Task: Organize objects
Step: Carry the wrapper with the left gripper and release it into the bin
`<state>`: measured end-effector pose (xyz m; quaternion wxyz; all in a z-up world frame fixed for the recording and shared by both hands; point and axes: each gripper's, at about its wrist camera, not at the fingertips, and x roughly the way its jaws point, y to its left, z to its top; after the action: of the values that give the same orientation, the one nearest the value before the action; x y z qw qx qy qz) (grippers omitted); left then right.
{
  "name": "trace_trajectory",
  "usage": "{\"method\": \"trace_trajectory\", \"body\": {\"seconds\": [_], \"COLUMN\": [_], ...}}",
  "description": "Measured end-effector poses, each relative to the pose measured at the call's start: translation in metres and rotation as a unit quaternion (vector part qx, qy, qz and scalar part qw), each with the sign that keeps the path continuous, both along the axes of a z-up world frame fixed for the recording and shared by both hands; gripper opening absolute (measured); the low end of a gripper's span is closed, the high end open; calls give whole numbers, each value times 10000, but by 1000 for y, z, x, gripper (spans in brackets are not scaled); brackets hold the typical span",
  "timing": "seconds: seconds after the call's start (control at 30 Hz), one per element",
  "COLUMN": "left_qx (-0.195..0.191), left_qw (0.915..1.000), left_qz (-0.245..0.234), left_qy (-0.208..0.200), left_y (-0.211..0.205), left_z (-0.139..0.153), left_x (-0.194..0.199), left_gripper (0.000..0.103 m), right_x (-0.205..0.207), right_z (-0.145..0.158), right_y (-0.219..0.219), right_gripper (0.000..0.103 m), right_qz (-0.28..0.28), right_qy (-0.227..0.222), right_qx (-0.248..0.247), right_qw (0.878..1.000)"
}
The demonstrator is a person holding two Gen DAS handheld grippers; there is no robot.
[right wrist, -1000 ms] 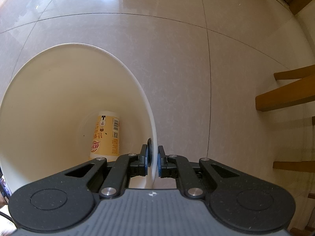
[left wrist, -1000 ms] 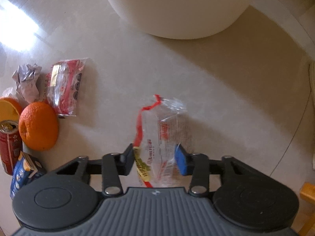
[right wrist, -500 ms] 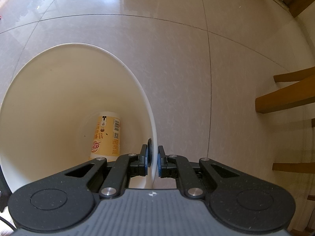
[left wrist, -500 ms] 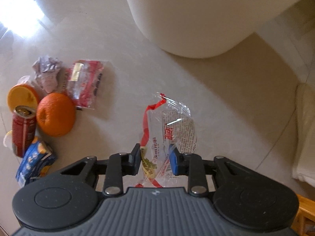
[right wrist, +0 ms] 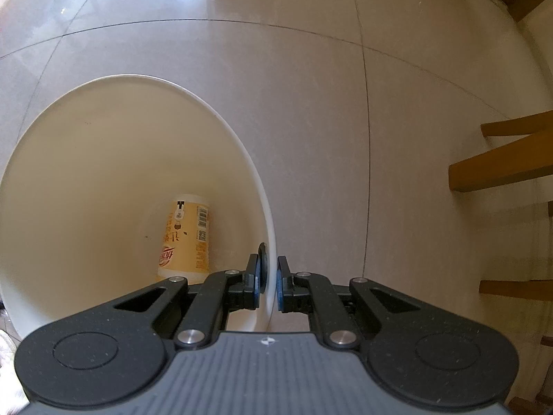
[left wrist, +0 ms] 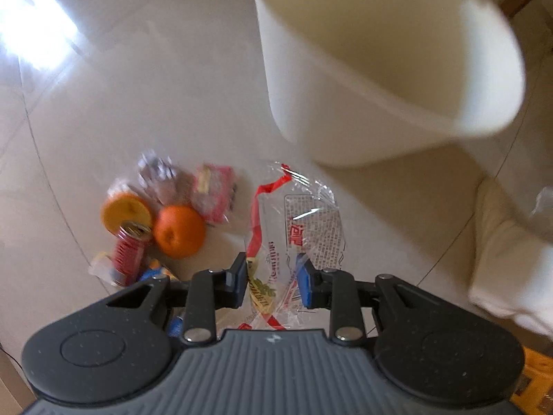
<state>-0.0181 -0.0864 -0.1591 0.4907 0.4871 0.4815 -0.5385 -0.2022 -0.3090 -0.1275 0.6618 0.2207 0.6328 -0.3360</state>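
Note:
My left gripper (left wrist: 271, 283) is shut on a clear plastic bag with red trim (left wrist: 300, 221) and holds it above the floor. The white bin (left wrist: 363, 79) stands ahead and to the right of it, its open top in view. My right gripper (right wrist: 269, 285) is shut on the white bin's rim (right wrist: 266, 228), one finger inside and one outside. A tan drink cup (right wrist: 186, 238) lies in the bottom of the bin.
On the floor to the left lie an orange (left wrist: 179, 230), a red can (left wrist: 128, 254), an orange lid (left wrist: 126, 212), a red snack packet (left wrist: 214, 193), crumpled foil (left wrist: 155, 169) and a blue packet (left wrist: 157, 269). Wooden chair legs (right wrist: 501, 169) stand to the right. A white cloth (left wrist: 511, 252) lies at right.
My left gripper closed on the clear bag and rose with it; the floor items shrank away and the bin's open top came into view. The right gripper stayed clamped on the rim.

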Motion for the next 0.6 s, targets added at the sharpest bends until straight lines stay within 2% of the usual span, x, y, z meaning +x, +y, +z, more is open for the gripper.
{"method": "trace_trajectory", "body": {"seconds": [0.17,0.33,0.43,0.57,0.6], "left_qx": [-260,-549,-734,-948,-1035], "left_qw": [9994,9969,9953,9939,9930], "left_qz": [-233,-563,-631,-517,-488], "left_qy": [-43,31,87,239,294], "left_y": [-31,-65,-84,-112,-117], "left_z": [53,92,102,100,99], "left_x": [0,-12,-21,-33,-36], "left_gripper": [28,28,28,30,35], "right_x": [3,7,7,5,5], "right_z": [-2,-3,-2,-3,-4], "right_y": [-3,-2,0,-2,-2], "right_gripper": [11,11,11,11,11], "right_qz": [-34,-8,20,5,-12], "right_qy": [62,83,69,36,32], "right_qx": [42,63,64,72,76], "right_qw": [10000,9999,10000,10000,10000]}}
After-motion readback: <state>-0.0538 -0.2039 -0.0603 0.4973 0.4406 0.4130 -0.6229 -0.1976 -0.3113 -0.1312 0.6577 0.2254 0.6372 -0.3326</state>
